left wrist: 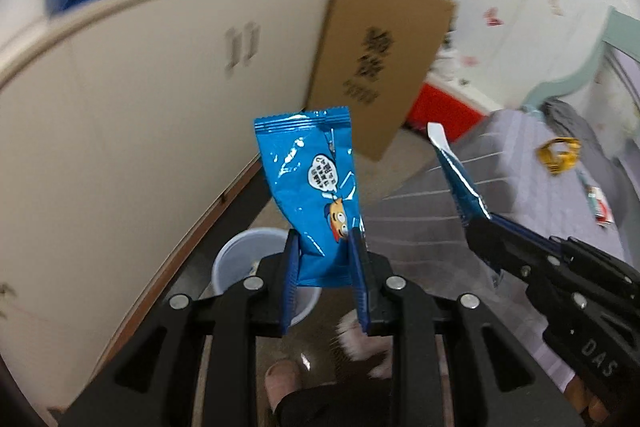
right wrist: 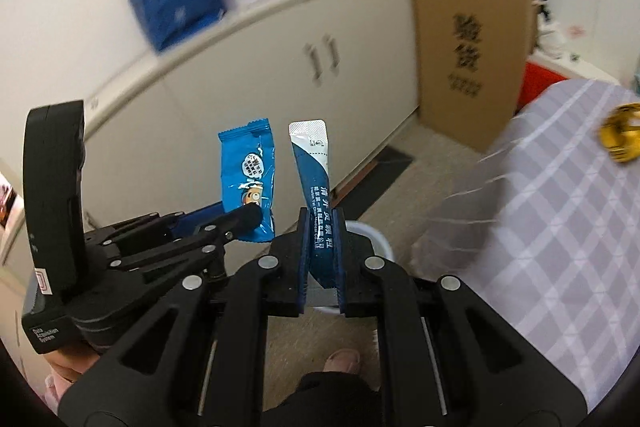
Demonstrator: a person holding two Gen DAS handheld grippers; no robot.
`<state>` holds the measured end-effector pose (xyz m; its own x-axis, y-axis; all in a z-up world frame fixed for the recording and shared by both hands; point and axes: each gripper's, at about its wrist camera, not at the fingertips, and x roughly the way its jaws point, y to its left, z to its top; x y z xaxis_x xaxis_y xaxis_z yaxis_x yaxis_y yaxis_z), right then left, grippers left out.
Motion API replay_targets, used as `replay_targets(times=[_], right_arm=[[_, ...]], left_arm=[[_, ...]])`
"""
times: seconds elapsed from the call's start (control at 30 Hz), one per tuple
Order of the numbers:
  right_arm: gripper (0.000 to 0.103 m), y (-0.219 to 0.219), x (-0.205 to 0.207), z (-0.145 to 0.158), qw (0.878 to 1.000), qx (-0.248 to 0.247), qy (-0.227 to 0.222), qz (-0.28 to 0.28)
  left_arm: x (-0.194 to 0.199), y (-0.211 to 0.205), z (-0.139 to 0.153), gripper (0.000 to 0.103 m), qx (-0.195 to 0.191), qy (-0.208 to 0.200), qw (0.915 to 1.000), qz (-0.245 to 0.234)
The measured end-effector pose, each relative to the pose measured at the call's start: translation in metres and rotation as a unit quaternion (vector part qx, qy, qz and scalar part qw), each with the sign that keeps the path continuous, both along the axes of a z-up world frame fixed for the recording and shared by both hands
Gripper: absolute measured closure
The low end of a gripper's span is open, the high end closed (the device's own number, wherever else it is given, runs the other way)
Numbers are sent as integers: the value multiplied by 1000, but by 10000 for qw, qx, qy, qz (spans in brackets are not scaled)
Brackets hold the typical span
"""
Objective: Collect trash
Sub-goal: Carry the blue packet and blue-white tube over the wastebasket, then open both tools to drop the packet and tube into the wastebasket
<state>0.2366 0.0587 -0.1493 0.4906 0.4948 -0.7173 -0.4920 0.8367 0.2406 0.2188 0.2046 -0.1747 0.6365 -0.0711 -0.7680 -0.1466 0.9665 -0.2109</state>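
My left gripper (left wrist: pixel 324 239) is shut on a bright blue snack wrapper (left wrist: pixel 310 179) with a cartoon face, which stands upright above the fingers. My right gripper (right wrist: pixel 322 223) is shut on a narrow dark blue and white sachet (right wrist: pixel 314 163), also upright. In the right wrist view the left gripper (right wrist: pixel 256 217) appears at left with the blue wrapper (right wrist: pixel 249 171). The left wrist view has the right gripper (left wrist: pixel 476 227) at right with its sachet (left wrist: pixel 456 175). Below both grippers a white bin (left wrist: pixel 236 255) stands on the floor, with its rim (right wrist: pixel 378 241) behind the right fingers.
A bed with a grey checked cover (right wrist: pixel 560 211) lies to the right, with a yellow wrapper (right wrist: pixel 620 139) and another scrap (left wrist: pixel 600 205) on it. Cream cabinets (right wrist: pixel 248 75) run along the left. A cardboard sheet (left wrist: pixel 380 59) leans behind. The person's slippered feet (left wrist: pixel 282 383) stand below.
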Motion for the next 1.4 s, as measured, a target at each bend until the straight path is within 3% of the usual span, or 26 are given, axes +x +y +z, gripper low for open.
replay_targets(times=[0.23, 0.53, 0.57, 0.67, 1.03, 1.4], right_arm=[[92, 54, 22, -66, 9978, -345, 523, 231], [88, 77, 55, -104, 9973, -384, 597, 173], [80, 79, 59, -108, 9973, -374, 610, 172], [41, 82, 63, -118, 9976, -505, 469, 32], [40, 66, 62, -138, 9954, -460, 833, -130], [38, 50, 61, -129, 9956, -334, 792, -366]], left_arm=[[12, 50, -60, 80, -162, 568, 9973, 427], [26, 84, -109, 80, -396, 969, 9922, 673], [28, 85, -113, 80, -389, 1004, 9918, 685], [36, 85, -120, 80, -403, 1066, 9910, 709], [46, 77, -136, 79, -335, 1206, 9899, 669], [56, 67, -138, 79, -239, 1269, 9905, 479]])
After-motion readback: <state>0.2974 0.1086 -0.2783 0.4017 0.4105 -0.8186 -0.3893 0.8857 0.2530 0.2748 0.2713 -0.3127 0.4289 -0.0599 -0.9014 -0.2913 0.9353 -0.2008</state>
